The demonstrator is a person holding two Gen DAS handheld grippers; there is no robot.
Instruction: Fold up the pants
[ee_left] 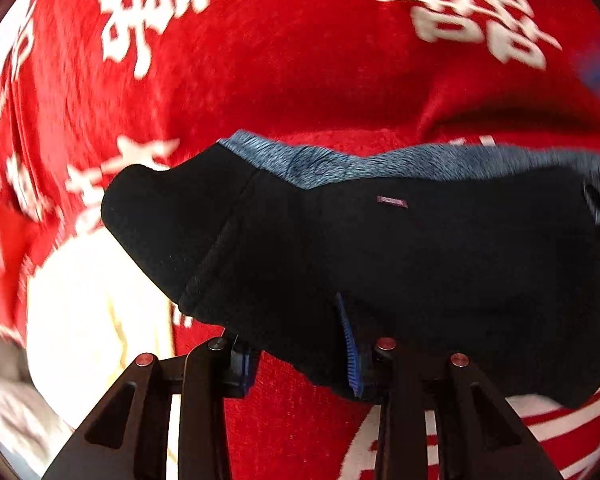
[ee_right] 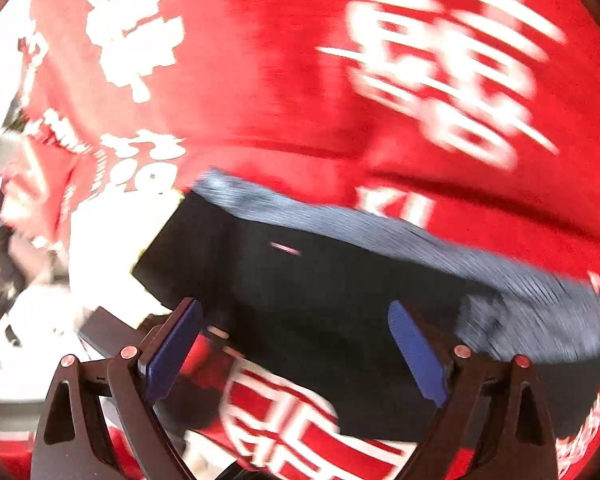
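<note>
Left gripper (ee_left: 300, 364) pinched on the pants (ee_left: 380, 248) hem — right gripper (ee_right: 296, 356) wide open, holding nothing. Carry the hem level over the red blanket (ee_left: 300, 60), keeping layers aligned — no twisting.

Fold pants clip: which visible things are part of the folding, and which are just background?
Part of the job:
- black pants with grey fleecy lining
- left gripper, closed on the pants' edge
- right gripper, jaws apart, gripping nothing

Just lying about:
- red plush blanket with white characters, under the pants
- cream cloth, beside the pants
</note>
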